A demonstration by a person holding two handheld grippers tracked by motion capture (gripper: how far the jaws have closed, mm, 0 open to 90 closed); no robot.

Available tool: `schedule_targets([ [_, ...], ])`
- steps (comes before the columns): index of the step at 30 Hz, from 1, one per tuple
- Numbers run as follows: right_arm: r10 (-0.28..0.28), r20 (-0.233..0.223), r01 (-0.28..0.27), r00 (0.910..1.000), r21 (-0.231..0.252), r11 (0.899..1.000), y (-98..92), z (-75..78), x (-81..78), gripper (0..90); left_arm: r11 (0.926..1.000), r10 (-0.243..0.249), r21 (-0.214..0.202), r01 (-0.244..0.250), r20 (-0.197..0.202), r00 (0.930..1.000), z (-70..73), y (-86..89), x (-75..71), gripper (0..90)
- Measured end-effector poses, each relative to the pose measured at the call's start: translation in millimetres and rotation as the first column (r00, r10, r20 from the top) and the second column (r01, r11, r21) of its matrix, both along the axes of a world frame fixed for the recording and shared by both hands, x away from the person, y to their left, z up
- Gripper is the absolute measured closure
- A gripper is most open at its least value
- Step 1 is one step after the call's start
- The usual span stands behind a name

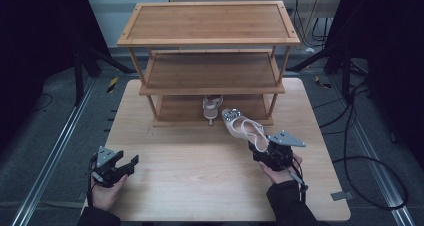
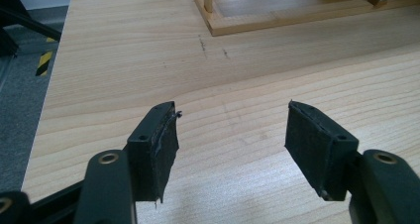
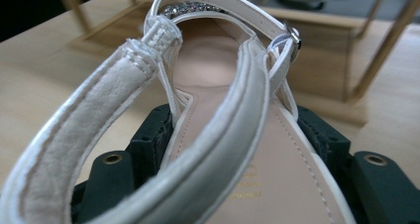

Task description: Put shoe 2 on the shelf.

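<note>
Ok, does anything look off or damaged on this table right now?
One thing: on the left hand-held gripper, the black pad is frayed and peeling at its edge. Otherwise, the shoe sits gripped in the right hand-held gripper, and its mate rests on the rack's bottom shelf.

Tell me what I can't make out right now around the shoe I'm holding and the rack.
- Sandal heel end: in the right gripper view, cut off by the bottom edge and blurred behind the near strap.
- Right gripper pads: in the high view, hidden under its grey plate and the sandal.
- Second sandal on the rack's bottom shelf: its far part is covered by the middle shelf.
- Jewelled toe trim: too small for detail.
</note>
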State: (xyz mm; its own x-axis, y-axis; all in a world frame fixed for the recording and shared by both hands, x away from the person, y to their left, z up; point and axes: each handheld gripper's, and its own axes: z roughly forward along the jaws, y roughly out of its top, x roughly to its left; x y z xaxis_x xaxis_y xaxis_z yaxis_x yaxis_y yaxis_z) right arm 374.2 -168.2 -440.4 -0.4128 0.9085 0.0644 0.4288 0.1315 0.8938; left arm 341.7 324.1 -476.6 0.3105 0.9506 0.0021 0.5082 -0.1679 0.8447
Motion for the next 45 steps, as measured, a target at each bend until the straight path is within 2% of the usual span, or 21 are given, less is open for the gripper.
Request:
schedule_targets([
  [8,-0.103,0.025,0.104,0.9944,-0.019,0.994,18.2,3.2,49.1,39.9,1.0000,-0.008,-0.002,0.008,-0.003,1.0000,-0.1,-1.5,0.3,35.8],
  [12,-0.141,0.025,0.142,0.9896,-0.014,0.990,24.6,0.4,65.0,39.9,0.9999,-0.014,0.002,0.014,0.000,0.9999,0.1,-3.2,0.3,36.0],
  [16,-0.171,0.001,0.171,0.9853,-0.009,0.985,33.6,-9.9,87.1,39.9,0.9999,-0.014,0.001,0.014,-0.003,0.9999,-0.3,-2.4,0.8,36.0],
  [17,-0.187,-0.007,0.187,0.9824,-0.006,0.982,37.3,-17.5,97.7,39.9,0.9999,-0.010,-0.004,0.010,-0.005,0.9999,-0.1,-2.4,0.5,36.0],
  [20,-0.219,-0.031,0.219,0.9751,-0.019,0.976,42.1,-27.3,113.1,39.9,0.9999,-0.016,-0.003,0.016,-0.004,0.9999,-0.1,-2.3,0.8,36.1],
  [22,-0.243,-0.041,0.243,0.9692,-0.009,0.970,43.8,-33.4,122.1,39.9,0.9999,-0.016,-0.004,0.016,-0.004,0.9999,0.0,-2.3,0.9,36.0],
  [23,-0.243,-0.041,0.243,0.9692,-0.009,0.970,43.8,-33.4,122.1,39.9,0.9999,-0.016,-0.004,0.016,-0.004,0.9999,0.0,-2.3,0.9,36.1],
  [25,-0.256,-0.054,0.256,0.9652,-0.011,0.967,46.0,-40.2,133.2,39.9,0.9998,-0.017,-0.006,0.017,-0.004,0.9998,0.0,-2.4,0.8,36.2],
  [27,-0.252,-0.070,0.251,0.9652,-0.017,0.968,49.6,-42.9,138.1,39.9,0.9998,-0.020,-0.004,0.020,-0.003,0.9998,0.1,-2.5,0.7,36.2],
  [33,-0.275,-0.079,0.273,0.9583,-0.030,0.961,58.3,-46.8,147.6,39.8,0.9998,-0.021,-0.003,0.021,0.000,0.9998,0.3,-2.2,0.7,36.3],
  [35,-0.273,-0.082,0.270,0.9585,-0.041,0.962,62.1,-48.5,149.3,39.8,0.9997,-0.022,-0.004,0.022,-0.003,0.9997,0.2,-2.3,0.8,36.3],
  [39,-0.286,-0.065,0.283,0.9560,-0.052,0.958,67.0,-50.5,148.9,39.5,0.9997,-0.022,-0.004,0.022,-0.003,0.9997,-0.2,-3.0,0.9,36.3],
  [42,-0.282,-0.054,0.278,0.9580,-0.068,0.958,67.8,-51.7,148.2,38.9,0.9997,-0.023,-0.004,0.023,-0.003,0.9997,-0.2,-3.2,0.8,36.2],
  [45,-0.265,-0.071,0.259,0.9617,-0.083,0.962,65.5,-54.4,148.4,35.6,0.9997,-0.024,-0.001,0.024,-0.005,0.9997,-0.4,-2.8,0.8,36.2],
])
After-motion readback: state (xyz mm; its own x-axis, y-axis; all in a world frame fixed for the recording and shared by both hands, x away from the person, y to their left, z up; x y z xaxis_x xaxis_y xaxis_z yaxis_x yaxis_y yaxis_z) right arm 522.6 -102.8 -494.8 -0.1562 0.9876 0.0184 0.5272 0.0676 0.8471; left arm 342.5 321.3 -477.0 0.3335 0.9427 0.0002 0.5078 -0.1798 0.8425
